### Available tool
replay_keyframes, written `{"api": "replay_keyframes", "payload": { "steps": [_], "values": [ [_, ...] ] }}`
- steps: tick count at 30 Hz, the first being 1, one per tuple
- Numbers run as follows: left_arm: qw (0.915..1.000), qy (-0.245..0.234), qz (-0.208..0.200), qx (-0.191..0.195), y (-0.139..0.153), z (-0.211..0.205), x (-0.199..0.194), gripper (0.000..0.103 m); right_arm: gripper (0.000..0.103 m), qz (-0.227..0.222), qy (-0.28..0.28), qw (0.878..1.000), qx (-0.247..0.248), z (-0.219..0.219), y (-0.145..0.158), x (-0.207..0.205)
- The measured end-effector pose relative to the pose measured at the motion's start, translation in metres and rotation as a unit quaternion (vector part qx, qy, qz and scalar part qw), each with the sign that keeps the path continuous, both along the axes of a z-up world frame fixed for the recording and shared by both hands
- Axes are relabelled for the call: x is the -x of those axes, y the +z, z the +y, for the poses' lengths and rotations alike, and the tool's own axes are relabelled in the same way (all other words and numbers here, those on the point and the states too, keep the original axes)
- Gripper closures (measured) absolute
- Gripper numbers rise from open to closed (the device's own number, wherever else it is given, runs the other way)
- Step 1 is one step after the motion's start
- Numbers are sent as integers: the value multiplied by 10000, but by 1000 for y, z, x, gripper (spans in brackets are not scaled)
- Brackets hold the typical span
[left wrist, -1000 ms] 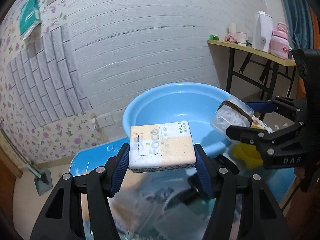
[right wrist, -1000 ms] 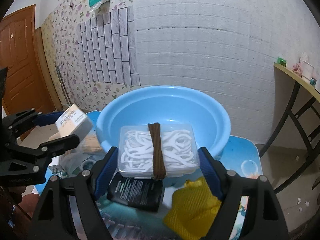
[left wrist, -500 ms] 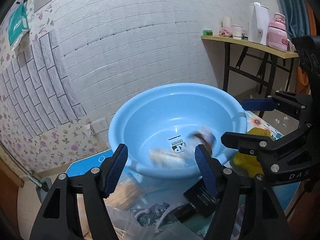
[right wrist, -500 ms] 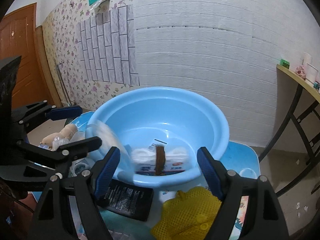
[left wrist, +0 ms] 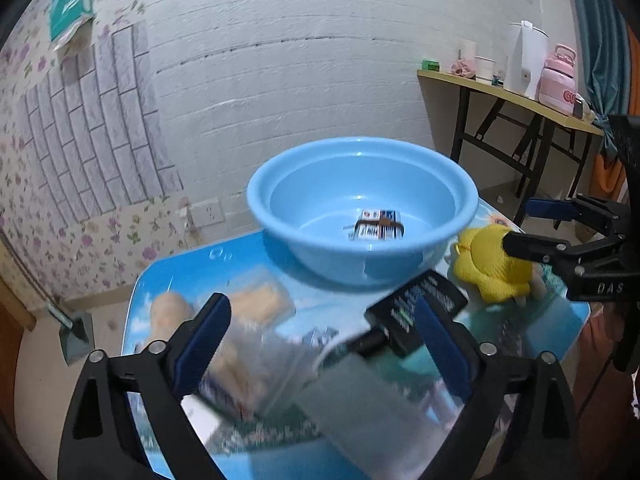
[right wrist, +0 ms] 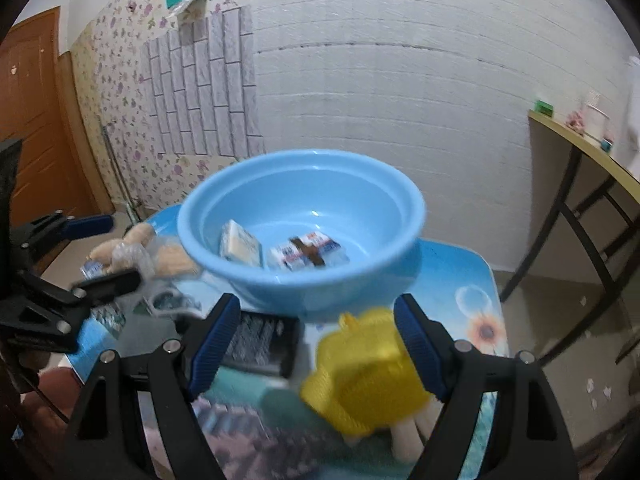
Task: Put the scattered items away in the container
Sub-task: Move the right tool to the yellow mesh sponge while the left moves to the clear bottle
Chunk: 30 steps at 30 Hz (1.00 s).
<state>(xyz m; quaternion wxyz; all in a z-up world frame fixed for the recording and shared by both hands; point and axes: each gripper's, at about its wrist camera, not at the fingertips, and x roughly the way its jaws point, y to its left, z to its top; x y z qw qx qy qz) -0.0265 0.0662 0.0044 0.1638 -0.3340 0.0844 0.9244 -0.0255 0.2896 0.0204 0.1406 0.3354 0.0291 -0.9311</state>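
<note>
A light blue basin [left wrist: 362, 204] [right wrist: 300, 220] stands at the back of the blue table. Inside it lie a clear box with a brown band [right wrist: 306, 255] [left wrist: 378, 230] and a white-and-beige pack [right wrist: 240, 245]. My left gripper [left wrist: 320, 332] is open and empty above clear bags and beige packets [left wrist: 260, 304]. My right gripper [right wrist: 316, 340] is open and empty above a yellow mesh item [right wrist: 360, 376] [left wrist: 492, 270] and a black packet [right wrist: 260, 342] [left wrist: 416, 308].
Beige rolls and clear bags [right wrist: 132, 252] lie at the table's left. A folding side table [left wrist: 508, 92] with a kettle and a pink bottle stands at the right wall. The table edge [right wrist: 494, 280] is close on the right.
Both grippers opened and dropped the pack and the banded box into the basin. Both have since pulled back and lowered over the items on the table.
</note>
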Motion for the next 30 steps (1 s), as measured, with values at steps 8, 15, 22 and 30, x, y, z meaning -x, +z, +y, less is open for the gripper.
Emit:
{"api": "replay_keyframes", "payload": {
  "steps": [8,15,22,30],
  "values": [
    [9992,377,-128,-22,-10,-27,-25,5,23,-231,-344,9991,-15,20,-11,-26],
    [9956,896,-267,89,-21,-58,-34,4,23,-50,-711,9974,-59,36,-9,-41],
    [9910,1313,-164,-208,-32,-87,-40,4,23,-183,-1037,9944,77,54,-14,-39],
    [9883,1499,-173,-244,-37,-109,-35,4,23,-401,-956,9946,63,45,-26,-35]
  ]
}}
